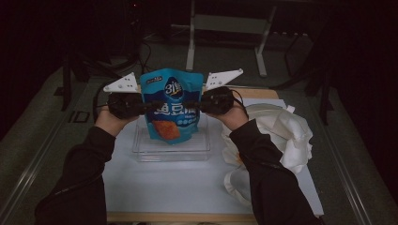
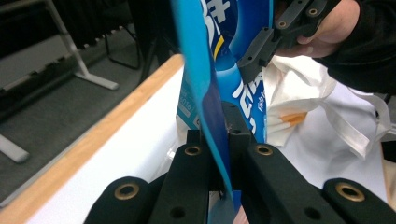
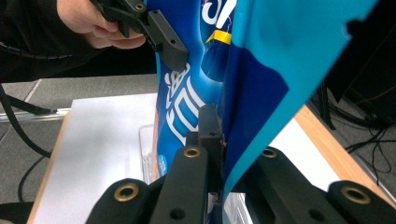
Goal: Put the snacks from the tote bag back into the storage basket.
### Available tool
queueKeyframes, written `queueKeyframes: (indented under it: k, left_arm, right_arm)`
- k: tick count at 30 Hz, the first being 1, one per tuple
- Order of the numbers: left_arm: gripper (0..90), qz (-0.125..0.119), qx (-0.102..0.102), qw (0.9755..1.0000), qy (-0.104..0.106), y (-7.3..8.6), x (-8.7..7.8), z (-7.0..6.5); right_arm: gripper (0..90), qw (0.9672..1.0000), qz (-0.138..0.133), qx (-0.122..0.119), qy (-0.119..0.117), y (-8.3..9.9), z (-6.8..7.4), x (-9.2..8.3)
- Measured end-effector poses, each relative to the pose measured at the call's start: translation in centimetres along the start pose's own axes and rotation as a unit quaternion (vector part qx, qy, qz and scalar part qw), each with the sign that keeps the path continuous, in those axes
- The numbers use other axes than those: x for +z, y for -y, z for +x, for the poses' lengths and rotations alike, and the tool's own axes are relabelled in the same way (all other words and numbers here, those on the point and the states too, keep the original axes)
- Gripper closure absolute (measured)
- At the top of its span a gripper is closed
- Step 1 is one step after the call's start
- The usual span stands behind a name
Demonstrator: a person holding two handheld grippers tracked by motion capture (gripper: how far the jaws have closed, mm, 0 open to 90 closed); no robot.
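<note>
At the far left of the table, the left hand [image 1: 109, 123] holds the left gripper [image 1: 149, 107]. Its black jaws are pressed tight on the left edge of a blue snack pouch [image 1: 172, 105] — the thin side of the bag sits right between them in the left gripper view [image 2: 215, 140].

The blue snack pouch is in the middle, standing upright and held up in the air. It has white writing and a picture of orange food near the bottom. Its lower end hangs just above a clear plastic box [image 1: 141, 149] that sits on the white table mat [image 1: 155, 187]. I cannot tell if the bag touches the box.

On the right side of the bag is the right gripper [image 1: 193, 106], held by the right hand [image 1: 233, 115]. Its jaws are squeezed shut on the right edge of the pouch — the right gripper view shows the blue edge pinched between them [image 3: 219, 140].

Further right, a crumpled white cloth bag [image 1: 281, 136] lies on the mat, just beside the right sleeve [image 1: 267, 173].
</note>
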State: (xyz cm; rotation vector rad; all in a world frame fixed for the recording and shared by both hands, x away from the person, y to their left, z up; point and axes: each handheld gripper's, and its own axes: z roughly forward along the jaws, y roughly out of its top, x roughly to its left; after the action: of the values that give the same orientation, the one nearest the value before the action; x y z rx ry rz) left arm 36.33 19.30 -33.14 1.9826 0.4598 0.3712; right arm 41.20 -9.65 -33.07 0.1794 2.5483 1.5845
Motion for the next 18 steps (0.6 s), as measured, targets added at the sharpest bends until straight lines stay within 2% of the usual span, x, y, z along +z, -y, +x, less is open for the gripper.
queueKeyframes:
  k: [1, 2, 3, 8, 13, 18]
  left_arm:
    - [90.0, 0.000, 0.000, 1.0000, 0.000, 0.0, 0.0, 0.0]
    - [90.0, 0.002, -0.004, 1.0000, 0.000, 1.0, 0.6, 0.5]
    - [90.0, 0.002, -0.004, 1.0000, 0.000, 1.0, 0.6, 0.5]
    - [90.0, 0.008, -0.014, 0.9998, 0.009, 3.0, 1.4, 0.8]
    - [90.0, 0.011, -0.023, 0.9993, 0.026, 4.2, 1.7, 0.8]
    - [90.0, 0.011, -0.027, 0.9991, 0.033, 5.5, 2.0, 0.7]
  right_arm:
    - [88.6, 1.0000, 0.001, 0.003, -0.001, 0.3, -0.1, 0.2]
    - [88.6, 1.0000, 0.003, 0.009, -0.001, 0.9, -0.3, 0.8]
    - [88.6, 1.0000, 0.003, 0.009, -0.001, 0.9, -0.3, 0.8]
    - [88.6, 0.9998, 0.010, 0.018, -0.005, 2.6, -0.4, 2.0]
    - [88.6, 0.9994, 0.012, 0.030, -0.012, 3.9, -0.2, 2.7]
    - [88.7, 0.9991, 0.012, 0.037, -0.016, 5.0, 0.3, 3.3]
